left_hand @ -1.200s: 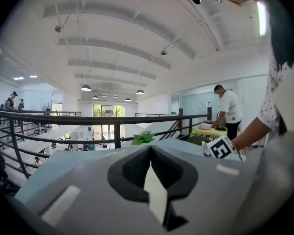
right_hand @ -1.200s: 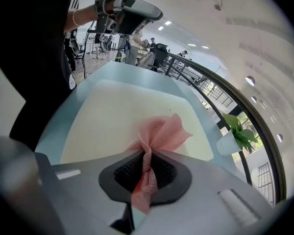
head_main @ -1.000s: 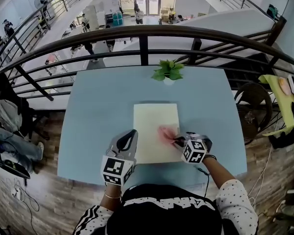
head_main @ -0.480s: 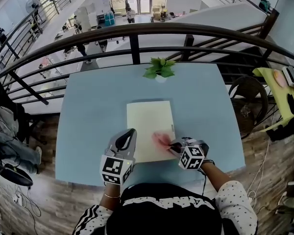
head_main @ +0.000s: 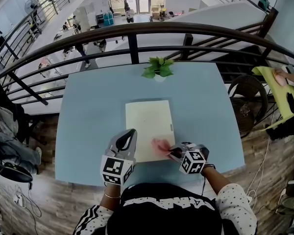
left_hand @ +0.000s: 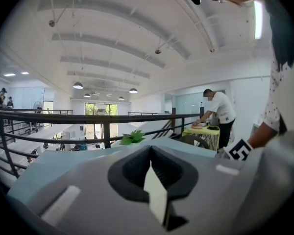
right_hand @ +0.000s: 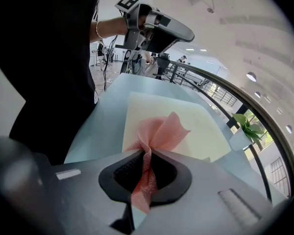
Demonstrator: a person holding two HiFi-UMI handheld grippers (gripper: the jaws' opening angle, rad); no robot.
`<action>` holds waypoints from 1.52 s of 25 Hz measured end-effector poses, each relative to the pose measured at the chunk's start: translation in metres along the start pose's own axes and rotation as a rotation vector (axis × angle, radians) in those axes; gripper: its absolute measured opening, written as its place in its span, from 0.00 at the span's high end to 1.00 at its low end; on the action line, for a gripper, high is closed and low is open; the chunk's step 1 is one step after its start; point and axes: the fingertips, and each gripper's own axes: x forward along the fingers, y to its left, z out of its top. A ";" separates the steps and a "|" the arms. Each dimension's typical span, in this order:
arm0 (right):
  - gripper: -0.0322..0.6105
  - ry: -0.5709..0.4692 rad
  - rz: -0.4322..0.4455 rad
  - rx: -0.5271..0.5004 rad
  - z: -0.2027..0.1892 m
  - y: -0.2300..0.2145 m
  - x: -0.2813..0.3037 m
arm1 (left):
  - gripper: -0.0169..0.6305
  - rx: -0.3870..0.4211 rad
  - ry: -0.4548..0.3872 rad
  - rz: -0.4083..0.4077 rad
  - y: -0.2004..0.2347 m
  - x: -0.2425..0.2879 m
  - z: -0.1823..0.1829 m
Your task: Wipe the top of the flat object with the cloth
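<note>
Since a second ago the right tongs (head_main: 174, 153) have drawn back toward the near edge of the counter (head_main: 90, 116). The pink cloth (head_main: 160, 144) has come with them, from about the middle of the flat object's right side down to its near right corner. Half a second ago the cloth lay slightly farther up the sheet than it does now. The left tongs (head_main: 131, 133) have stayed put throughout, at the near left edge of the flat object (head_main: 148, 121). The right tongs are clenched on the cloth: in the right gripper view a twisted neck of pink weave runs down between the jaws (right_hand: 144, 166), and the free part fans out beyond the tips (right_hand: 162, 130) onto the pale cream sheet (right_hand: 203, 126). The cloth lies on the sheet's near right portion, well inside the far edge. The left tongs are pressed together with nothing held (left_hand: 153, 177). Their tips sit over the sheet's near left border, but no view shows whether they actually touch it. The flat object lies flat at mid-counter, long side running near to far. A small potted plant (head_main: 158, 68) stands at the far edge, well apart from the sheet. A dark railing (head_main: 132, 31) curves behind the counter.
</note>
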 end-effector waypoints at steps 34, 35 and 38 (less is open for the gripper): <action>0.92 -0.607 -0.349 0.509 0.087 -0.111 -0.094 | 0.97 -0.004 -0.022 0.063 0.012 -0.011 0.002; 0.92 -0.627 -0.359 0.534 0.087 -0.114 -0.099 | 0.97 -0.004 -0.022 0.056 0.011 -0.009 0.002; 0.92 -0.652 -0.386 0.572 0.084 -0.117 -0.108 | 0.97 -0.003 -0.020 0.037 0.006 -0.005 0.000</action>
